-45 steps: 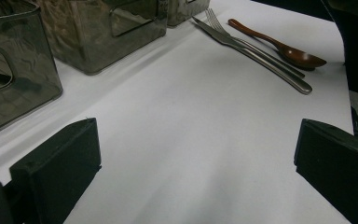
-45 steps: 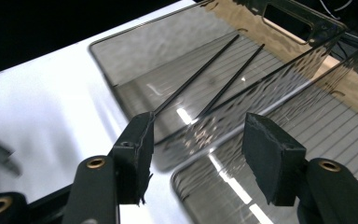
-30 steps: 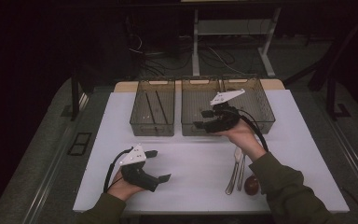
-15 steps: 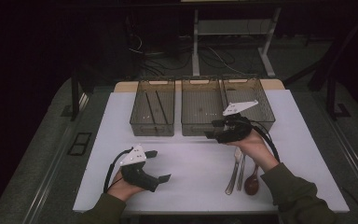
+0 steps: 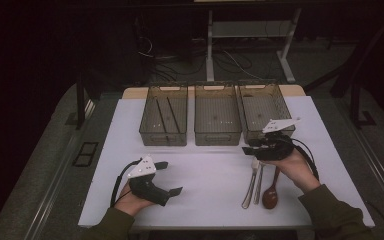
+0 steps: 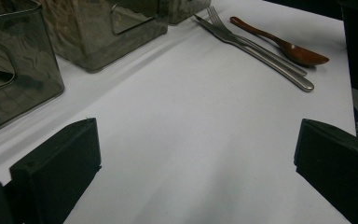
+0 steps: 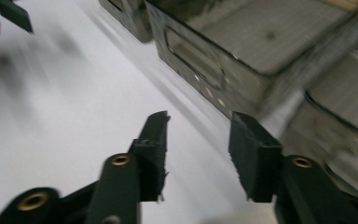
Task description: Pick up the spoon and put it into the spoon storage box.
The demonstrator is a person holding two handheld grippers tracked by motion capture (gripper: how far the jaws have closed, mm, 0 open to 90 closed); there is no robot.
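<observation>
Black-jawed, the left gripper (image 5: 166,177) rests low on the white table sheet (image 5: 210,175), jaws wide and empty. Right gripper (image 5: 252,146) hovers over the steel fork (image 5: 250,184) and knife (image 5: 258,182) beside a wooden spoon (image 5: 271,192), jaws just narrowing, nothing between. Beyond stand three smoky plastic bins (image 5: 217,120).

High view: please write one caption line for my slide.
Right gripper, empty, hovers above fork, knife and wooden spoon before three bins; left gripper waits open.
</observation>
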